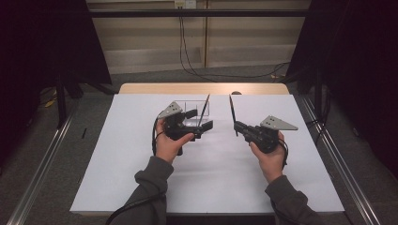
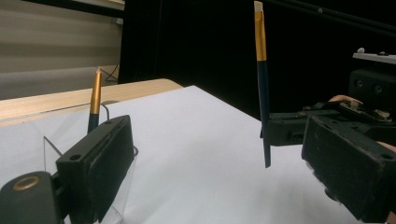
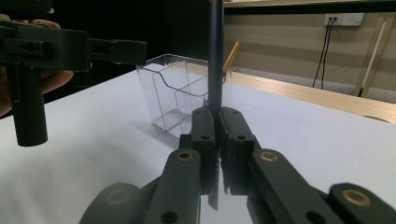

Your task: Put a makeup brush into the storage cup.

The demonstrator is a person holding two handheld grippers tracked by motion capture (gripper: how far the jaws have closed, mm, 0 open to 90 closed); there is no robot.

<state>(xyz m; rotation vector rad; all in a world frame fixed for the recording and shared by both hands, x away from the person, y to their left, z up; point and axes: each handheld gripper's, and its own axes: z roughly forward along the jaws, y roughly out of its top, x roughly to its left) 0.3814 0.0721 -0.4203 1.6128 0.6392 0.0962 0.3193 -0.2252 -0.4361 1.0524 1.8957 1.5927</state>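
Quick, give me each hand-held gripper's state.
Left hand-held gripper: open around the clear box.
Right hand-held gripper: shut on a dark pen.

Left tool [image 1: 200, 120] gapes wide; right tool [image 1: 236, 125] is clamped tight.

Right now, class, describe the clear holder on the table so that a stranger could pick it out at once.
Start from the white table and look toward its far edge, left of centre. There stands the clear holder, a see-through plastic box with inner dividers, beside the left tongs. It alone is transparent, and one dark pen with a gold end leans inside it; the other pen is gripped upright by the right tongs.
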